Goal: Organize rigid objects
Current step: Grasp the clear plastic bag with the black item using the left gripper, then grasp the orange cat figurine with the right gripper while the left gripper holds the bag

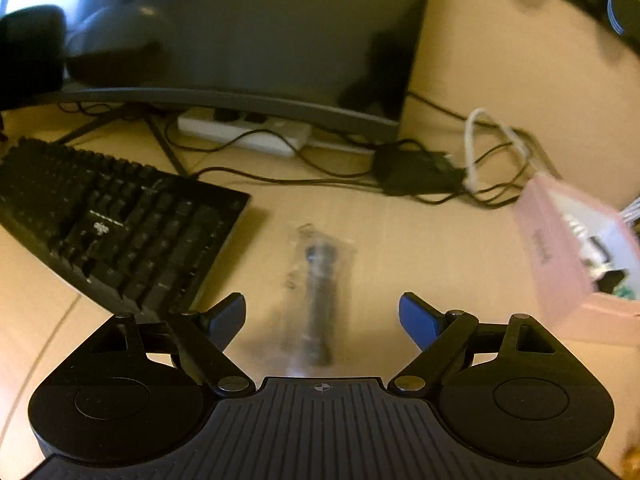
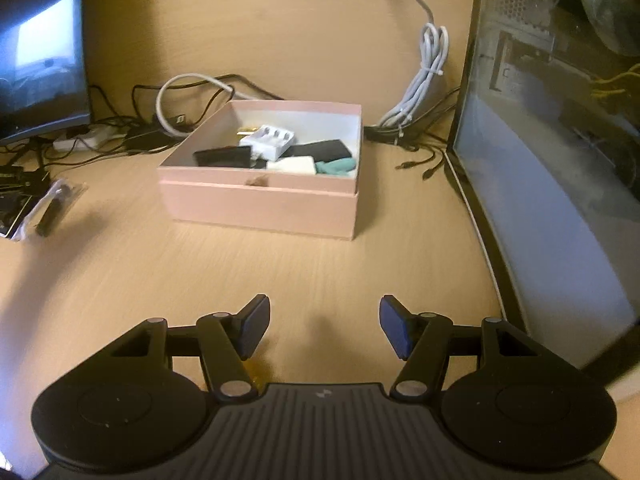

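A dark cylindrical part in a clear plastic bag (image 1: 316,292) lies on the wooden desk, just ahead of my left gripper (image 1: 322,318), whose jaws stand wide open with the bag's near end between them, untouched. In the right wrist view the same bagged part (image 2: 52,208) rests at the far left. A pink open box (image 2: 260,204) sits mid-desk and holds several items: a white adapter (image 2: 270,140), black pieces, a teal item. My right gripper (image 2: 324,328) hovers open over bare desk in front of the box, holding nothing. The box's corner (image 1: 560,256) shows at the left view's right edge.
A black keyboard (image 1: 104,220) lies left of the bag. A curved monitor (image 1: 240,40), a white power strip (image 1: 244,132) and tangled black cables (image 1: 420,168) stand behind. A glass-sided computer case (image 2: 560,160) walls the right side. A coiled grey cable (image 2: 424,84) hangs behind the box.
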A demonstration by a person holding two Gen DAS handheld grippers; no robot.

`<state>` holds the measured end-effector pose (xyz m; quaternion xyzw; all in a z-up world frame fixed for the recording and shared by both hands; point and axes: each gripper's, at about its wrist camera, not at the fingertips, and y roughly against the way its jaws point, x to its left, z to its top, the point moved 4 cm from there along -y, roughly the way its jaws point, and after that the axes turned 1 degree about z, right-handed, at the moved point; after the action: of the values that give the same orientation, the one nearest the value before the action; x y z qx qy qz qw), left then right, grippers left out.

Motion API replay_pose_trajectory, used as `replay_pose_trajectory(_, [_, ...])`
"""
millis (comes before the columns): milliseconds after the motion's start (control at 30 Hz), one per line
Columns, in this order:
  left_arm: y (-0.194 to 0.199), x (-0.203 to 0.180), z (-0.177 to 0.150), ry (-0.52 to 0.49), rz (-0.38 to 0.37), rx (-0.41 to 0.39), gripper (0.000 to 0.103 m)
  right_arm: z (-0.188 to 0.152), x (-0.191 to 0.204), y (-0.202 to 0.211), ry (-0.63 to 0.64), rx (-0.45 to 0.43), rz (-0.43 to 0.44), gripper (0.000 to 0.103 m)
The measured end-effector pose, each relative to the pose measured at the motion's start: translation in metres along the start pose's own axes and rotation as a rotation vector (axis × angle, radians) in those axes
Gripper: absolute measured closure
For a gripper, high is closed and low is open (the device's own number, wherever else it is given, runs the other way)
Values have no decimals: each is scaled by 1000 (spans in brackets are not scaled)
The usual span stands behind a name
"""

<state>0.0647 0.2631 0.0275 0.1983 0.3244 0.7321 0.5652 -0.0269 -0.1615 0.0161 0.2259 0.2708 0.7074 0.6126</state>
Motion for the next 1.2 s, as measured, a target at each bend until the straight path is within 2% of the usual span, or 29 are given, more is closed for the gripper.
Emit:
replay_pose_trajectory(67, [-10, 0, -3, -13, 9, 26, 14, -2, 5, 3, 10, 0, -19, 42])
replay_pose_trajectory(167, [-25, 0, -3, -16, -24, 61, 14, -1, 8, 10, 15, -8, -42, 42])
replay_pose_trajectory(333, [-46, -4, -2, -55, -31, 61, 14, -6, 7, 20, 14, -1, -72, 42])
replay_pose_trajectory(433, [-53, -4, -4, -52, -34, 46, 20, -12, 5, 28, 17, -2, -90, 42])
replay_pose_trajectory(467, [-52, -5, -5, -61, -40, 34, 25, -14, 4, 32, 21, -10, -91, 42])
replay_pose_trajectory(533, [-49, -7, -6, -69, -65, 27, 43, -17, 3, 40, 33, -31, -95, 41])
replay_pose_trajectory(567, [-46, -9, -7, -76, -79, 28, 66, -18, 2, 43, 40, -35, -97, 41])
replay_pose_trajectory(600, [-44, -11, -9, -83, -91, 38, 77, -19, 2, 44, 46, -35, -94, 41])
replay_pose_trajectory(800, [-17, -31, -33, -28, -272, 163, 79, -23, 16, 46, 78, -10, -27, 41])
replay_pose_trajectory(967, [23, -63, -75, -90, -378, 211, 79, -28, 37, 39, 152, 4, 36, 41])
replay_pose_trajectory(1100, [45, -84, -96, -182, -406, 219, 79, -31, 45, 24, 167, 27, 60, 41])
replay_pose_trajectory(1200, [51, -90, -101, -202, -412, 232, 79, -36, 46, 12, 219, 58, 29, 41])
